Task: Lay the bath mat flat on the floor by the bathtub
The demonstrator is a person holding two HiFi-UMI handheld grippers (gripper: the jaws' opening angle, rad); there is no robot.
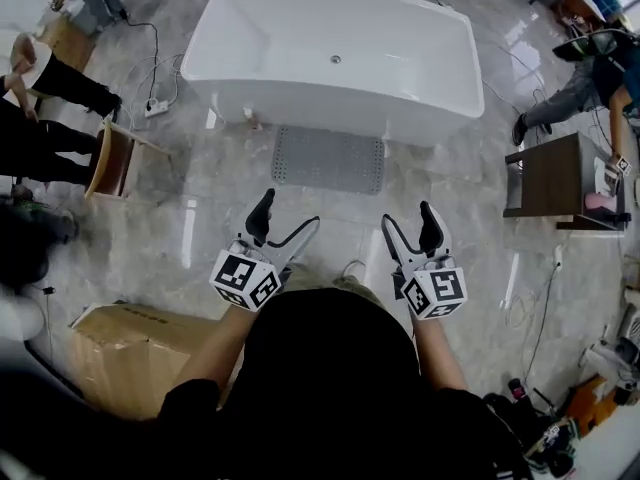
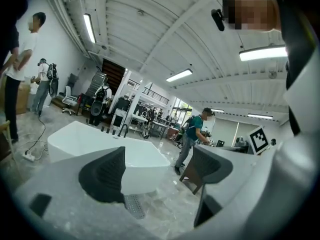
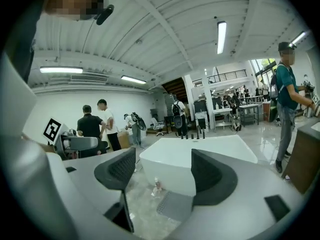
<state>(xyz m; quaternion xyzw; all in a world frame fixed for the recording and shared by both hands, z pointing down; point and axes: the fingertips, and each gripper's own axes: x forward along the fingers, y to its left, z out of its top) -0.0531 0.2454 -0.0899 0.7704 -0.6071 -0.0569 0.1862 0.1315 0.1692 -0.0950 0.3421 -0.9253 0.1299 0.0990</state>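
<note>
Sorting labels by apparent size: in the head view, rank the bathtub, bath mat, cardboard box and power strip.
1. bathtub.
2. cardboard box and bath mat look alike; the box is nearer the camera and partly hidden, so unranked.
3. power strip.

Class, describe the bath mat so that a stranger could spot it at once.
Start at the large white bathtub on the marble floor. Just before its long near side lies the bath mat. It alone is a flat grey rectangle dotted with small holes.
</note>
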